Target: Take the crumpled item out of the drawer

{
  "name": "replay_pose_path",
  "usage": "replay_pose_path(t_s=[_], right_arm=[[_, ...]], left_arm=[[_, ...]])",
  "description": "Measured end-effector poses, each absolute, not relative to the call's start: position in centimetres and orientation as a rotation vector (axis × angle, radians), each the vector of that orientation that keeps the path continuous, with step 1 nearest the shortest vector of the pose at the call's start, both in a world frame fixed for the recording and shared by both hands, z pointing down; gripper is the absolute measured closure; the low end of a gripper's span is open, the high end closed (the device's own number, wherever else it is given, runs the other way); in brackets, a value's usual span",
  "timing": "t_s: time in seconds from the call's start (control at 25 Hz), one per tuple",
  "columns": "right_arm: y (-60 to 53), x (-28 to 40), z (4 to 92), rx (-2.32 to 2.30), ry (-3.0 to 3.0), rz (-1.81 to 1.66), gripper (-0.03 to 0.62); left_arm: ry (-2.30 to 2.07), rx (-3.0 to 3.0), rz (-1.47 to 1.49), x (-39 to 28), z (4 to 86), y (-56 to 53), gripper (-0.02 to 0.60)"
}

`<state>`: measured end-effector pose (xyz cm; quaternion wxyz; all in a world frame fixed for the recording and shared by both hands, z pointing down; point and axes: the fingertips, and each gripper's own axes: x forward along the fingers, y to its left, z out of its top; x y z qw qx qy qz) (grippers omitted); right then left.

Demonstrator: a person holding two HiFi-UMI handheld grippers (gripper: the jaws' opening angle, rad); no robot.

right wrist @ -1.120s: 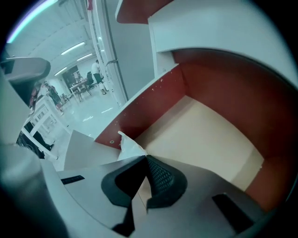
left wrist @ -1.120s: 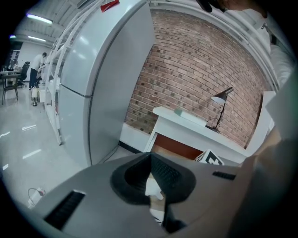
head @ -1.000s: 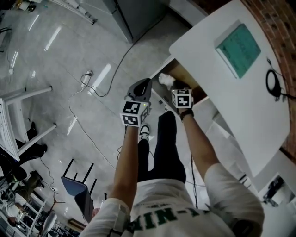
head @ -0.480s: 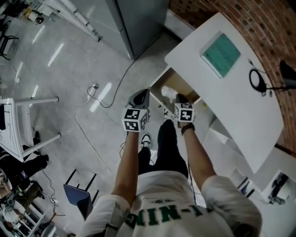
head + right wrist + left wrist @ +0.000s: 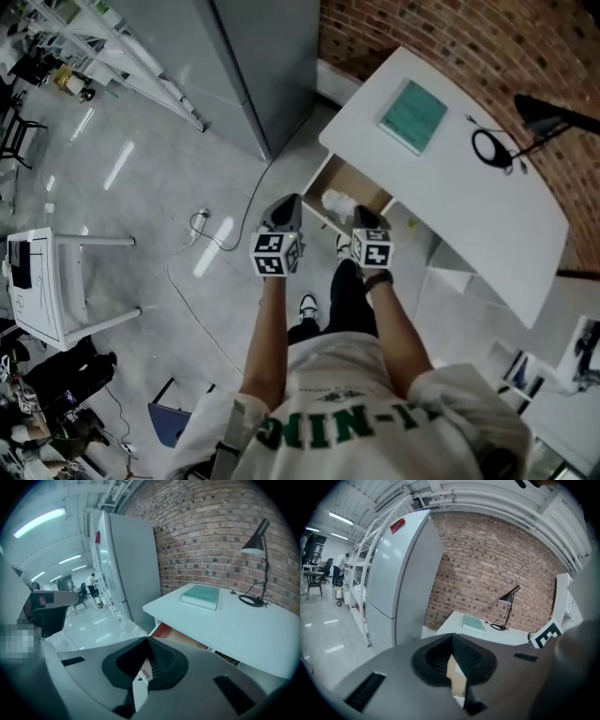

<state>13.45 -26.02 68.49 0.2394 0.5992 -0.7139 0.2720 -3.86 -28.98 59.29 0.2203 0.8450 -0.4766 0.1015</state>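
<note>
Right now I have both tongs held out in front of the person, just short of the open drawer (image 5: 364, 184) under the white desk (image 5: 469, 211). The left gripper (image 5: 284, 210) has its jaws pinched together. Only a thin slit shows between them, and through it I catch a sliver of tan wood; nothing is caught there. The right gripper (image 5: 364, 217) is likewise closed tight and carries nothing.

The crumpled item (image 5: 336, 201), a white wad, lies inside the drawer near its front edge. It sits just beside the right gripper's tip and is not between either pair of jaws.

On the desk a teal book (image 5: 412, 114) lies flat, and a black lamp (image 5: 257, 545) stands near the brick wall (image 5: 211, 531). A tall grey cabinet (image 5: 401, 578) stands off to the left of the desk.
</note>
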Motion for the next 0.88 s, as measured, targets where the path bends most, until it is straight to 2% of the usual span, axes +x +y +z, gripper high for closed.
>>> replay_pose_path(t_s=[0.32, 0.88], right_arm=[[-23.9, 12.8, 60.7, 1.754, -2.056, 0.625, 0.589], [-19.9, 12.4, 52.4, 1.868, -2.175, 0.453, 0.589]], left_arm=[[-1.327, 2.447, 0.261, -4.5, 53.9, -26.1, 0.584], [-1.350, 2.589, 0.170, -4.9, 46.2, -22.0, 0.584]])
